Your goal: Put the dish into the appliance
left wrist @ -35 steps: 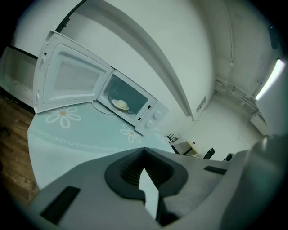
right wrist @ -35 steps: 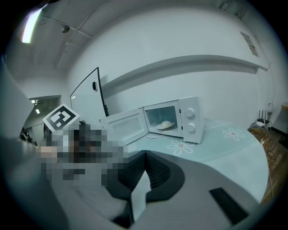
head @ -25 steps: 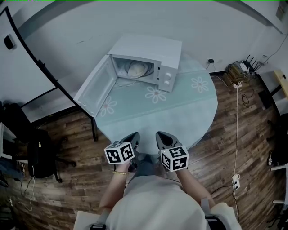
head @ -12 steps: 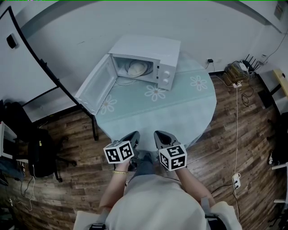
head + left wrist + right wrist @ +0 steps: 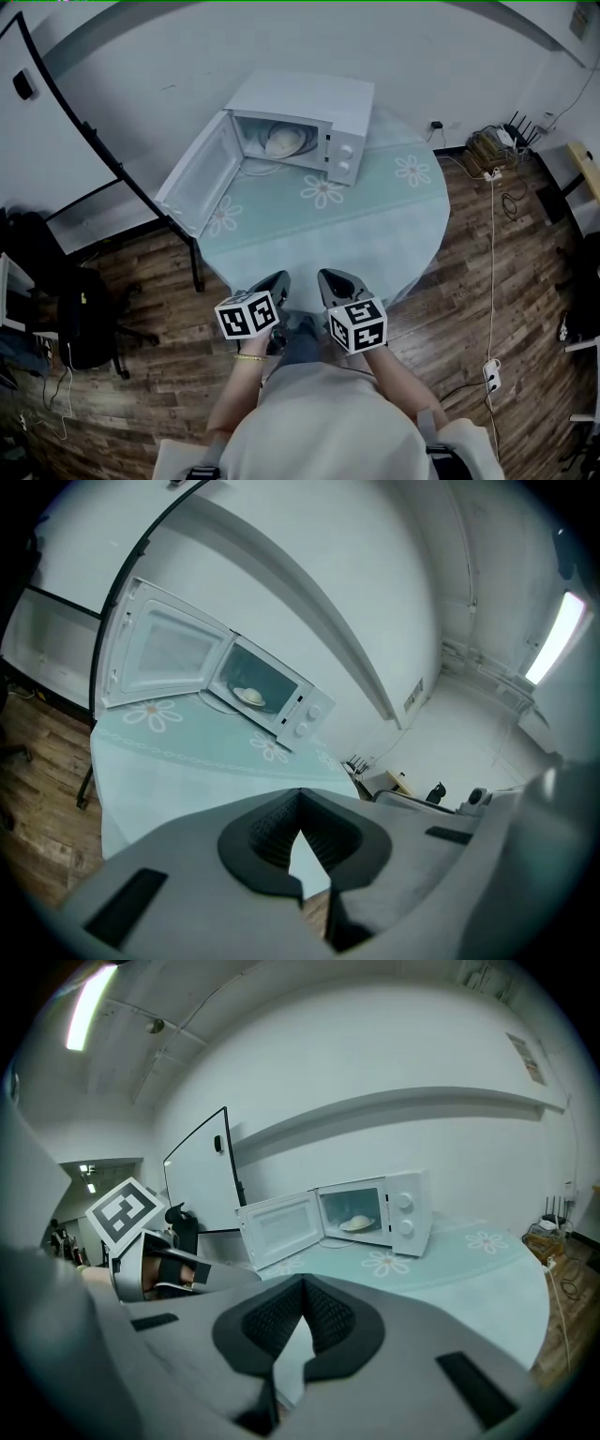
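A white microwave (image 5: 319,117) stands at the far side of the round table (image 5: 375,234) with its door (image 5: 195,178) swung wide to the left. Inside it rests a pale dish (image 5: 283,144), also seen as the dish (image 5: 248,696) and the dish (image 5: 357,1223) from the gripper views. My left gripper (image 5: 274,281) and right gripper (image 5: 331,279) hang side by side at the table's near edge, close to my body and far from the microwave. Both are shut with nothing between their jaws.
The table wears a light green cloth with white flowers (image 5: 323,192). A whiteboard on a black stand (image 5: 56,141) is at the left, a dark office chair (image 5: 84,319) beside it. Cables and a power strip (image 5: 492,375) lie on the wooden floor at the right.
Both grippers have shifted slightly away from my body, toward the table. The microwave, its door and the dish have not moved.
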Available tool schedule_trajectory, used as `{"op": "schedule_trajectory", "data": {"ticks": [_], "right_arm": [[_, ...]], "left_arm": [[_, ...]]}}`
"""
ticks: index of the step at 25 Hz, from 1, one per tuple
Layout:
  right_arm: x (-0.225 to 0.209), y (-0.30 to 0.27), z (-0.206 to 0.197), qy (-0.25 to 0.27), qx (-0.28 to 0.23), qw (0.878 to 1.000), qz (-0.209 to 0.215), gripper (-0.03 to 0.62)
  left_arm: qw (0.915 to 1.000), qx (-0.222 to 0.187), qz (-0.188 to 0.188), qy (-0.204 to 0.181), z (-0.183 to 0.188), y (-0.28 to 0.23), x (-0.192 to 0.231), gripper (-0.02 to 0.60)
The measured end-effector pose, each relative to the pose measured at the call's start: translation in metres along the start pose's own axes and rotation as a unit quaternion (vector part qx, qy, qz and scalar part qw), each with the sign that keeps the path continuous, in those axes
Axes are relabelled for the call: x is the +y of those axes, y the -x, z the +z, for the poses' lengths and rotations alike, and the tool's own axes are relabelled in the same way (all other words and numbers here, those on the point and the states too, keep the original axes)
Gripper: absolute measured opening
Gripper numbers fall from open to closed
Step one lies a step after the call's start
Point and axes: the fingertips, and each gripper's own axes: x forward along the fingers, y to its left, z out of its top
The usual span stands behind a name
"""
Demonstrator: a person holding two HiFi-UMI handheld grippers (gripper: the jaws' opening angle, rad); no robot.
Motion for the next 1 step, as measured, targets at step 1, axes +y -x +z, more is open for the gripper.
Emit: {"op": "schedule_trajectory", "data": {"ticks": [1], "right_arm": [[0.0001, -0.0007, -0.0001, 0.0, 0.0, 1.0, 0.0, 0.005]], "left_arm": [[1.0, 0.0, -0.001, 0.002, 0.0004, -0.0005, 0.0005, 0.012]]}}
